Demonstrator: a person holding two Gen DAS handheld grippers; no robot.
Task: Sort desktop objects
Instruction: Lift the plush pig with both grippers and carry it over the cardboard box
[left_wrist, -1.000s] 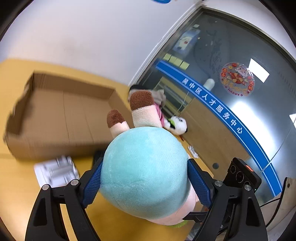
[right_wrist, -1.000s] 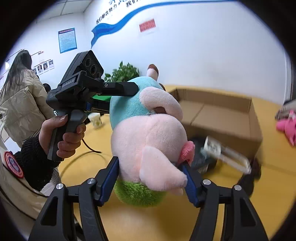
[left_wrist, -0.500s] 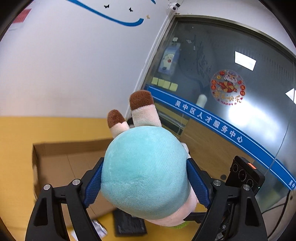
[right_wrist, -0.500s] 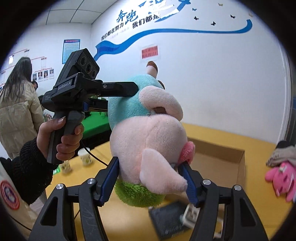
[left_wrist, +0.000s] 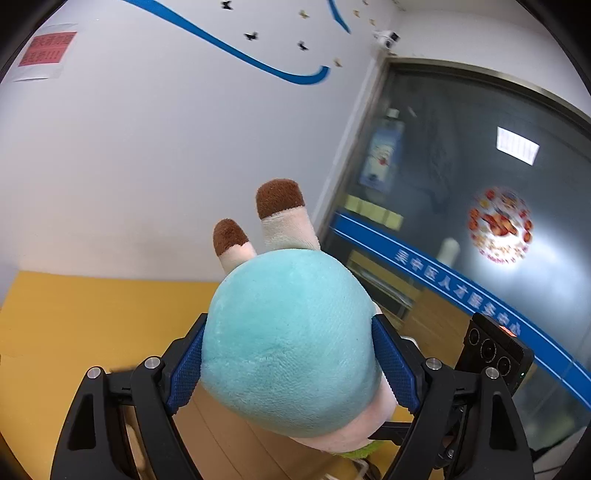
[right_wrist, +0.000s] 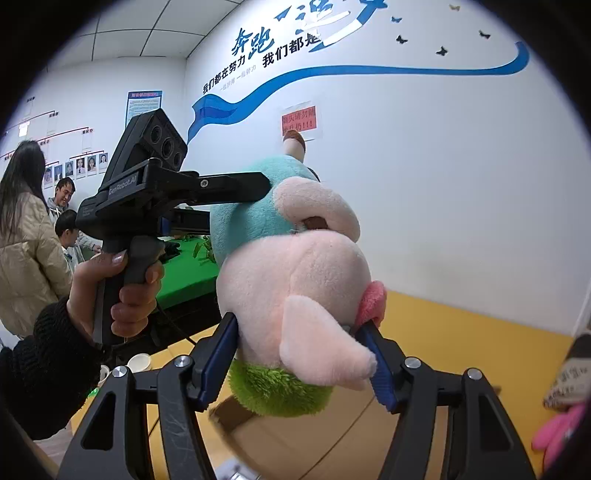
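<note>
A plush toy (left_wrist: 288, 339) with a teal body, pink head, green tuft and brown-tipped legs hangs in the air, held from two sides. My left gripper (left_wrist: 288, 350) is shut on its teal body, blue pads pressed into both flanks. My right gripper (right_wrist: 299, 354) is shut on the pink head (right_wrist: 295, 280), just above the green tuft (right_wrist: 280, 391). In the right wrist view a hand (right_wrist: 122, 291) holds the left gripper, whose upper finger (right_wrist: 236, 188) lies on the teal body. Blurred brown cardboard (left_wrist: 229, 435) shows below the toy.
The yellow tabletop (left_wrist: 92, 306) meets a white wall. A glass door (left_wrist: 461, 221) stands to the right. A pink plush (right_wrist: 554, 432) and a grey cloth thing (right_wrist: 569, 373) lie at the right edge. A paper cup (right_wrist: 138, 362), a green table (right_wrist: 184, 266) and people (right_wrist: 26, 240) are at the left.
Both grippers have risen with the plush held between them. The open cardboard box and the small desk items have sunk almost out of both views, and the wall now fills them.
</note>
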